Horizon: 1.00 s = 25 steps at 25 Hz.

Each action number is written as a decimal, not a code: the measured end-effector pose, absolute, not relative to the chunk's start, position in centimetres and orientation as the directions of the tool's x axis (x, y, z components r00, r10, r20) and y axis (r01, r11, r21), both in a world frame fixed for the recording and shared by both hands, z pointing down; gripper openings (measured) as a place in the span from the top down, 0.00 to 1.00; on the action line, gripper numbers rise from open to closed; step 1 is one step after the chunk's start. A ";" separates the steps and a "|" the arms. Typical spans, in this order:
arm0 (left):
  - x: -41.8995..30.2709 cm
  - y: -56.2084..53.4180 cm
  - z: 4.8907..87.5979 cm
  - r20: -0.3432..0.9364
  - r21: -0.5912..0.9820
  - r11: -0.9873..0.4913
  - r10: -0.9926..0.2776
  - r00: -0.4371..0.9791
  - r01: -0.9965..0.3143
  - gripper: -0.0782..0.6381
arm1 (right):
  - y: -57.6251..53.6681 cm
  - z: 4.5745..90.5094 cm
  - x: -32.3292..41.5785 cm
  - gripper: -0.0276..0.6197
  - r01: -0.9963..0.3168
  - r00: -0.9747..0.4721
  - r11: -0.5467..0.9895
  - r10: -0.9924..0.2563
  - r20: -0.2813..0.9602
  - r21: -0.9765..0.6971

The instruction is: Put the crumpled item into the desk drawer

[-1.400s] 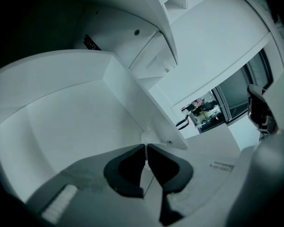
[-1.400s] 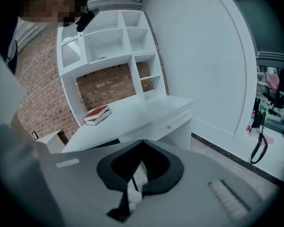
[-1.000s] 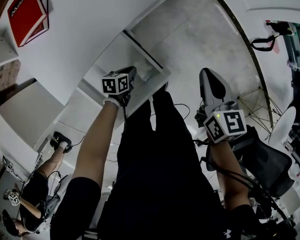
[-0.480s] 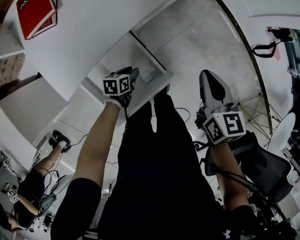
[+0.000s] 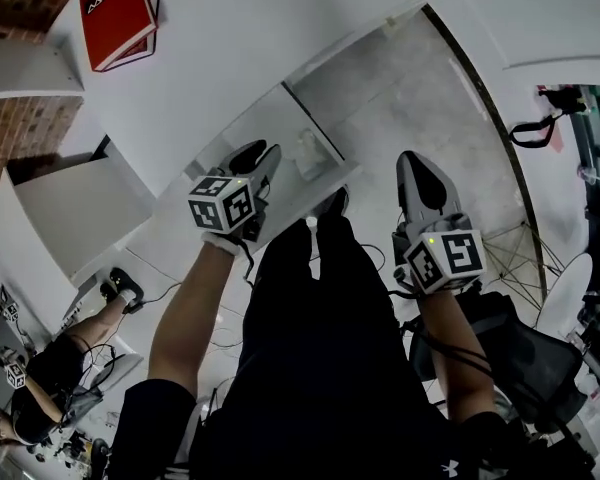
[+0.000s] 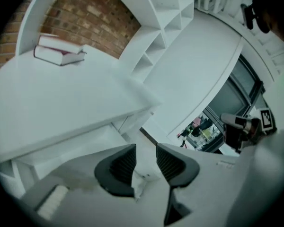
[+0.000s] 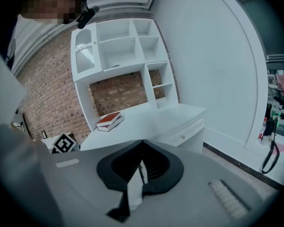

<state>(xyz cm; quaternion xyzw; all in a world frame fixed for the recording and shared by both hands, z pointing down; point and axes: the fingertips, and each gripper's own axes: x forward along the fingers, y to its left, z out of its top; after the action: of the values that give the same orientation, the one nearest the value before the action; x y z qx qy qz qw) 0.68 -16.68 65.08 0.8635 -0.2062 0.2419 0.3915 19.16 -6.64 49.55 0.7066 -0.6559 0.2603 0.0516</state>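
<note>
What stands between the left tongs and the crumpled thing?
Nothing visible. The crumpled thing already lies in the open drawer. The left tongs, just opened and empty, hang close by with nothing in between.

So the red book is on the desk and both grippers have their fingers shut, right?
Not both. The red book is on the desk and the right gripper has its fingers shut, but the left gripper has its fingers open. They have just been opening, with nothing gripped between them. The left gripper view shows the gap.
</note>
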 end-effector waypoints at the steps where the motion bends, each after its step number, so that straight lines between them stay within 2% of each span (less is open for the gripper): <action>1: 0.4 -16.9 63.5 0.563 0.574 -0.610 -0.192 0.804 -0.547 0.70 | -6.7 49.1 18.9 0.95 -0.956 -0.003 -0.123 -0.904 0.428 -0.267; 10: -2.4 -17.6 50.1 0.386 0.550 -0.619 -0.407 0.828 -0.560 0.73 | -8.4 43.6 17.9 0.95 -0.968 -0.028 -0.054 -0.948 0.318 -0.246; 14: -3.8 -16.8 44.0 0.299 0.551 -0.631 -0.462 0.835 -0.546 0.76 | -8.7 41.0 17.2 0.95 -0.973 -0.050 -0.013 -0.962 0.269 -0.230; 21: -5.7 -14.7 35.4 0.188 0.450 -0.697 -0.537 0.822 -0.558 0.88 | -9.2 35.6 14.5 0.95 -0.977 -0.104 0.070 -0.982 0.157 -0.203; 25: -6.0 -14.0 31.6 0.125 0.405 -0.723 -0.563 0.817 -0.560 0.89 | -9.1 32.8 12.9 0.95 -0.976 -0.133 0.114 -0.986 0.098 -0.186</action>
<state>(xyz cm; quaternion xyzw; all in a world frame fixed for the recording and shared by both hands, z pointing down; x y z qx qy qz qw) -6.00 -13.96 31.62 0.9281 -0.3025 -0.0034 0.2170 12.94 -9.06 32.80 0.6578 -0.7458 0.1026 -0.0247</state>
